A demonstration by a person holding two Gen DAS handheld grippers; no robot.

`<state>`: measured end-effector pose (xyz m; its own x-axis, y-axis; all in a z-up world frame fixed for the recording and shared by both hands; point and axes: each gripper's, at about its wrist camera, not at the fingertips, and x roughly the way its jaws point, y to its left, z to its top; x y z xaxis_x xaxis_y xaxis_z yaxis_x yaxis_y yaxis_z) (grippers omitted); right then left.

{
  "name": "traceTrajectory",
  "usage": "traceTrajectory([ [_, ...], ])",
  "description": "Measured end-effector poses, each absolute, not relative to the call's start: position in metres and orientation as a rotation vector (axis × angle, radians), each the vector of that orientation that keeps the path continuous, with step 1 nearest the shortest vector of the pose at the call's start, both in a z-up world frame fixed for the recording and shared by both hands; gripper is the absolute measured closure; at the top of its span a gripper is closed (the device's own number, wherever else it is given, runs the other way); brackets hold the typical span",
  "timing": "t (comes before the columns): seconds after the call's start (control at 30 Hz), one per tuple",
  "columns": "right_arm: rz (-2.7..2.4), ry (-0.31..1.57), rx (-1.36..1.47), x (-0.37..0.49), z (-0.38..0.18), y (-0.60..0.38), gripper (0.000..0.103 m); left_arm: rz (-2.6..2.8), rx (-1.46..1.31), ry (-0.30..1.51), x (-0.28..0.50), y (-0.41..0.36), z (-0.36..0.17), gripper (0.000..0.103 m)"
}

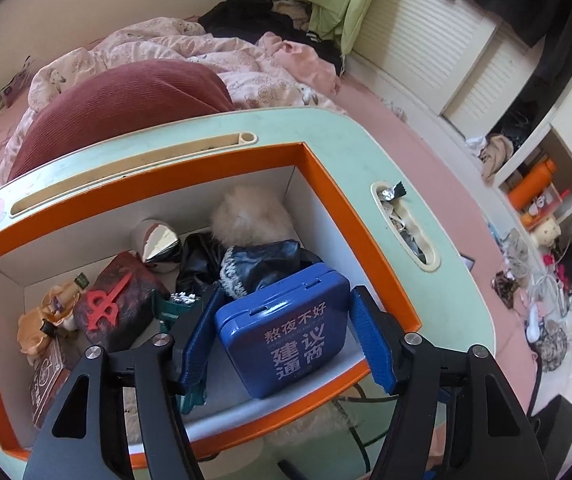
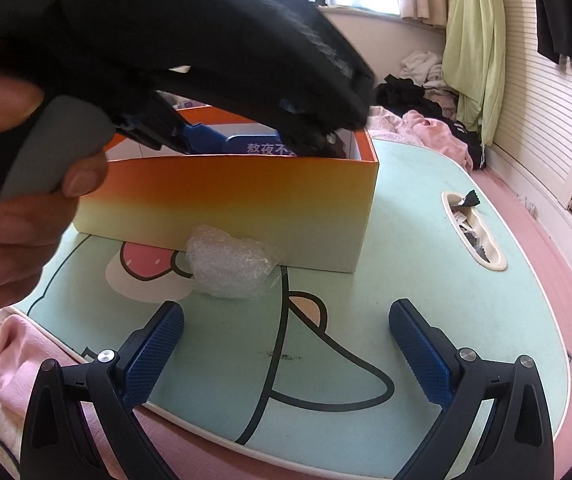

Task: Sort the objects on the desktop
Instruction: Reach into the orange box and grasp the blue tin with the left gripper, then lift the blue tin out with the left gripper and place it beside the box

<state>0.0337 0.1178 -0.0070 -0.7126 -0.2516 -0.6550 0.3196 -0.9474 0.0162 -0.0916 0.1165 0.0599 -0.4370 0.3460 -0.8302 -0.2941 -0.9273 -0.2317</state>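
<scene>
A blue tin (image 1: pixel 286 320) with pale printed characters sits tilted between the blue pads of my left gripper (image 1: pixel 286 296), inside the orange box (image 1: pixel 350 216); both pads touch its sides. In the right wrist view the tin (image 2: pixel 258 145) shows just above the box (image 2: pixel 226 204) wall, under a person's hand (image 2: pixel 26 216) on the left gripper's handle. My right gripper (image 2: pixel 288 312) stands open low over the mint green table (image 2: pixel 426 264), nothing between its fingers. A wad of bubble wrap (image 2: pixel 232 264) lies ahead of it against the box's near wall.
The box also holds a dark red pouch (image 1: pixel 120 300), a figurine (image 1: pixel 52 312), a silver cone (image 1: pixel 158 242), a fluffy toy (image 1: pixel 250 216) and dark items. A side slot (image 2: pixel 474 232) in the table holds wrappers. Bedding and clothes lie beyond.
</scene>
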Motion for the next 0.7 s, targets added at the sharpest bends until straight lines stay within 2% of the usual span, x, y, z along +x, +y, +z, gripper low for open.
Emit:
traceTrajectory([
  [0.03,-2.648,0.140,0.993,0.034,-0.007,0.118,0.000,2.383,-1.377,-0.091,-0.089,0.113,0.062,0.047],
  [0.07,-2.648,0.140,0.993,0.034,-0.007,0.118,0.000,2.390,-1.349,-0.108,-0.086,0.109,0.067,0.065],
  [0.13,-2.649,0.141,0.992,0.034,-0.006,0.117,0.000,2.363,-1.305,-0.177,-0.082,0.098,0.079,0.073],
  [0.33,-2.648,0.140,0.992,0.034,-0.006,0.118,0.000,2.398,-1.261,-0.149,-0.080,0.092,0.096,0.073],
  [0.4,-2.647,0.140,0.991,0.034,-0.006,0.118,0.000,2.379,-1.286,-0.134,-0.084,0.097,0.089,0.065],
  [0.47,-2.645,0.141,0.992,0.034,-0.006,0.118,0.000,2.378,-1.287,-0.130,-0.086,0.102,0.084,0.050],
  [0.57,-2.642,0.147,0.995,0.034,-0.006,0.118,0.000,2.346,-1.253,-0.132,-0.079,0.105,0.084,0.049],
  [0.7,-2.639,0.151,0.998,0.034,-0.006,0.119,0.000,2.347,-1.234,0.027,-0.070,0.124,0.088,0.049],
])
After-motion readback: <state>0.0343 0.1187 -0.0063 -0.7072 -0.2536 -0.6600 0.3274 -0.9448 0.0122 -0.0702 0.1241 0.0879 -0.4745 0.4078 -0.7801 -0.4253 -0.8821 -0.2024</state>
